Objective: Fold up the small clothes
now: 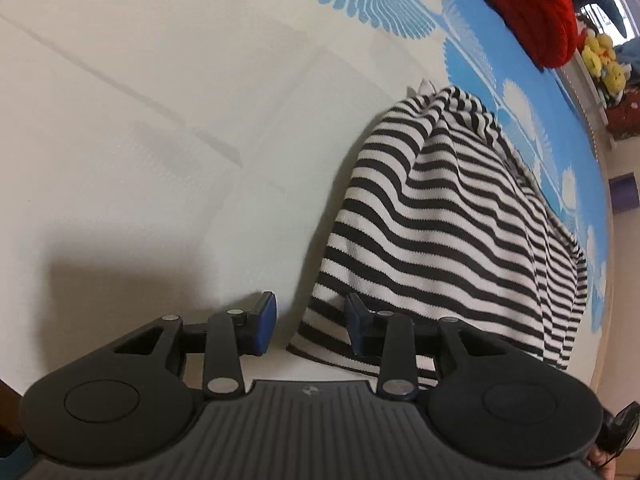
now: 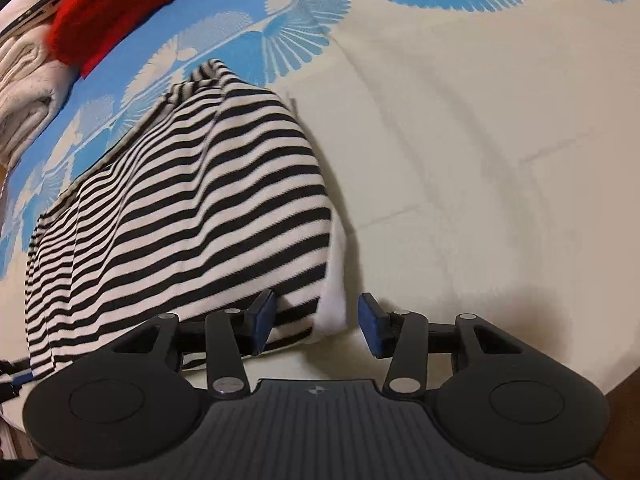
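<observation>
A black-and-white striped garment (image 1: 440,216) lies folded on the bed sheet (image 1: 160,120), cream with a blue feather print. In the left wrist view its near left corner lies between the blue pads of my left gripper (image 1: 312,322), which stands open, and neither pad presses on the cloth. From the right wrist view the same garment (image 2: 192,200) fills the left half. Its near right corner, with a white edge, sits between the jaws of my right gripper (image 2: 316,322), which is open too.
A red knitted item (image 1: 532,4) lies at the far side of the bed, with folded pale cloth (image 2: 24,92) beside it in the right wrist view. Yellow soft toys (image 1: 600,60) sit on a shelf beyond. Plain cream sheet (image 2: 480,160) spreads beside the garment.
</observation>
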Tool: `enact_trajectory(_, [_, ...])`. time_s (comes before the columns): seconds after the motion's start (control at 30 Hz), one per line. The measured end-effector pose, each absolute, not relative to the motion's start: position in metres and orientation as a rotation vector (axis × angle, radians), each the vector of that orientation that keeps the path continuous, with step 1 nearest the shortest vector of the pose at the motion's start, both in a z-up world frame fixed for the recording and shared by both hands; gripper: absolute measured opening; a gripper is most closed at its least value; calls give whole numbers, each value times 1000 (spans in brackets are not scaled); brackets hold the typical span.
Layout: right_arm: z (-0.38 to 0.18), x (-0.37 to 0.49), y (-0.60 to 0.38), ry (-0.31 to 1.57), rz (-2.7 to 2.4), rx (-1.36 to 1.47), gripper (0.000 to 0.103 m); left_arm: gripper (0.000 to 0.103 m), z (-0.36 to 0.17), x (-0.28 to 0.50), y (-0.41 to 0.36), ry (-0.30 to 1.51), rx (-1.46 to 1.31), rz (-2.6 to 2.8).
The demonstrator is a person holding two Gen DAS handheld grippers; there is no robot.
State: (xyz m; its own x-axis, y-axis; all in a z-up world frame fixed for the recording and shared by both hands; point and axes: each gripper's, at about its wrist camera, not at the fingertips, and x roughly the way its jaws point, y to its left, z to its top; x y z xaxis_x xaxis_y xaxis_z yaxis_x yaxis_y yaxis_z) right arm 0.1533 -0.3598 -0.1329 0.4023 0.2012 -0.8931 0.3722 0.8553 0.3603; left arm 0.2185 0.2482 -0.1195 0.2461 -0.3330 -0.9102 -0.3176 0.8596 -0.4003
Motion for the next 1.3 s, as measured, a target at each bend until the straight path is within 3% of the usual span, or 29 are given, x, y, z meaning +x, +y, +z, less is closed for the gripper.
enact_trajectory(0.07, [-133, 153, -363, 1160, -119, 585, 46, 40, -119, 219, 243, 1346, -563, -44])
enact_trajectory(0.17, [-130, 152, -362, 1139, -91, 605, 27, 37, -116, 217, 233, 1333, -509, -93])
enact_trajectory(0.23, [-126, 151, -361, 1118, -75, 593, 14, 21, -111, 214, 232, 1309, -484, -105])
enact_trajectory(0.27, [-124, 150, -362, 1107, -69, 599, 12, 1, -109, 214, 234, 1291, -484, -103])
enact_trajectory(0.33, [-118, 146, -366, 1068, -61, 628, 8, 0, -94, 209, 242, 1203, -482, -71])
enact_trajectory(0.43, [-98, 136, -374, 958, -44, 658, 6, 0, -68, 197, 257, 1053, -536, -77])
enact_trajectory(0.5, [-89, 129, -377, 916, -28, 657, 6, 0, -73, 195, 260, 1099, -495, -26])
enact_trajectory(0.63, [-123, 133, -383, 1141, -154, 630, 5, 0, -103, 205, 243, 1299, -360, -9])
enact_trajectory(0.73, [-127, 141, -373, 1174, -160, 554, 7, 1, -101, 208, 231, 1305, -275, 38])
enact_trajectory(0.83, [-112, 145, -359, 1115, -177, 437, 10, 10, -76, 209, 222, 1163, -283, -11])
enact_trajectory(0.93, [-93, 144, -348, 997, -162, 355, 10, 12, -68, 215, 204, 1122, -319, -136])
enact_trajectory(1.0, [-88, 148, -345, 958, -83, 380, 11, 24, -74, 220, 186, 1170, -308, -208])
enact_trajectory(1.07, [-92, 155, -342, 979, -12, 416, 14, 34, -86, 221, 170, 1231, -249, -232])
enact_trajectory(1.13, [-108, 162, -335, 1079, -4, 388, 31, 36, -97, 224, 151, 1294, -154, -198])
enact_trajectory(1.23, [-135, 172, -326, 1243, -94, 275, 31, 36, -103, 227, 140, 1291, -107, -144])
enact_trajectory(1.3, [-128, 176, -325, 1199, -95, 267, 31, 36, -96, 229, 135, 1229, -103, -131])
